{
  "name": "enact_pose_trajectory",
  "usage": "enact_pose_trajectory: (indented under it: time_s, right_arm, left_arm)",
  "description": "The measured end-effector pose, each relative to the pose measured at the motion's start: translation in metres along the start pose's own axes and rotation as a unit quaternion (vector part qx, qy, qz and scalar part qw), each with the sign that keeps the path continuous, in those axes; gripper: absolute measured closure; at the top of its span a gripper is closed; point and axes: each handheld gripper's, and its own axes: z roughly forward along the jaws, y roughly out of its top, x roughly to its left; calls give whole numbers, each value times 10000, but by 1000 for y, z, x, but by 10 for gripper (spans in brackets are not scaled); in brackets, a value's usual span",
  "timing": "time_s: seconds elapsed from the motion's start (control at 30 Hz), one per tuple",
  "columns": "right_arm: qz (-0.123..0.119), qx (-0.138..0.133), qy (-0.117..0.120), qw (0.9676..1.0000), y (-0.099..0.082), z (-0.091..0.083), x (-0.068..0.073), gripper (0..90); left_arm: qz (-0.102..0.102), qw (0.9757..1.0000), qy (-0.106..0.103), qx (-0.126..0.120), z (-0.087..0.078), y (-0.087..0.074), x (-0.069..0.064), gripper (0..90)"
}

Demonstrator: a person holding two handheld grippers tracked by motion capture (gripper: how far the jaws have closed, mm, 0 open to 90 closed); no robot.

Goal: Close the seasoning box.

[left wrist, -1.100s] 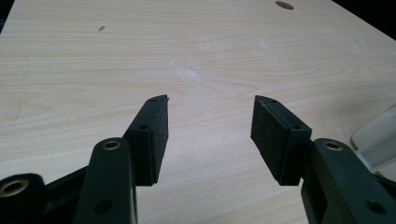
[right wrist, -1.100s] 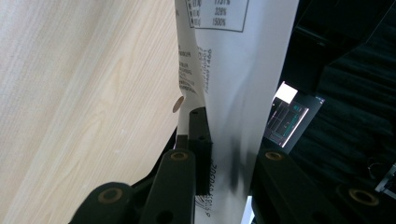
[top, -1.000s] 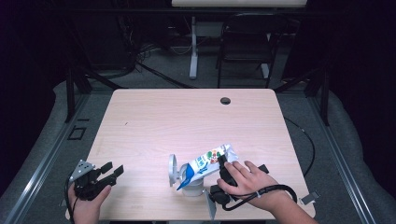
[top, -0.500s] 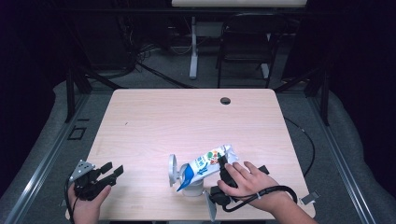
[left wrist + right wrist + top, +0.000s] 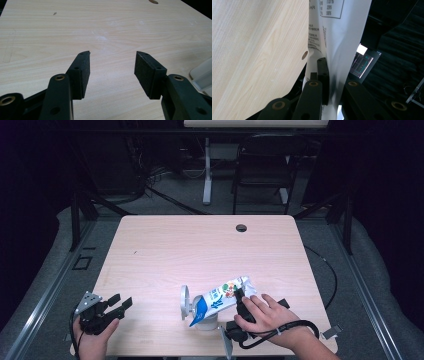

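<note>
Wooden table (image 5: 165, 250), right gripper (image 5: 239, 296) jaws just closing, clamped on pouch (image 5: 220, 299); left gripper (image 5: 112, 67) agape, empty

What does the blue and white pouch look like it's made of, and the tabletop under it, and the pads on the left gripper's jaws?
Pouch: seemingly thin flexible plastic film, glossy print; it creases where the right gripper pinches it.
Tabletop: light wood-grain surface, probably laminate; smooth and matte, with faint scuffs.
Pads of the left gripper: black, dull and finely textured, likely rubber or foam; the look leaves it open.
</note>
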Motion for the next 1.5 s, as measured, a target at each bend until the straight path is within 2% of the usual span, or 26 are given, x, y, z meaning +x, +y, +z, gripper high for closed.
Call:
enact_pose_trajectory:
  time_s: [0.37,0.67,0.7,0.8,0.9,1.5]
  right_arm:
    - [-197,9,-7,9998,0,-5,-1,885]
    - [-265,-17,-36,9996,-1,-6,-5,885]
    - [-235,46,20,9997,-1,-7,-5,885]
    - [-300,19,-38,9995,-1,-7,-7,885]
    - [-249,-52,-65,9997,-1,-6,-8,885]
    - [-163,-72,-79,9998,-2,-6,-8,885]
  left_arm:
    - [3,10000,1,-8,0,0,0,469]
    - [-7,10000,1,-21,0,0,0,470]
    - [-7,10000,2,-22,0,0,0,470]
    - [-11,10000,2,-27,-1,0,0,470]
    - [-10,10000,2,-27,-1,1,0,470]
    - [-7,10000,0,-25,0,0,0,470]
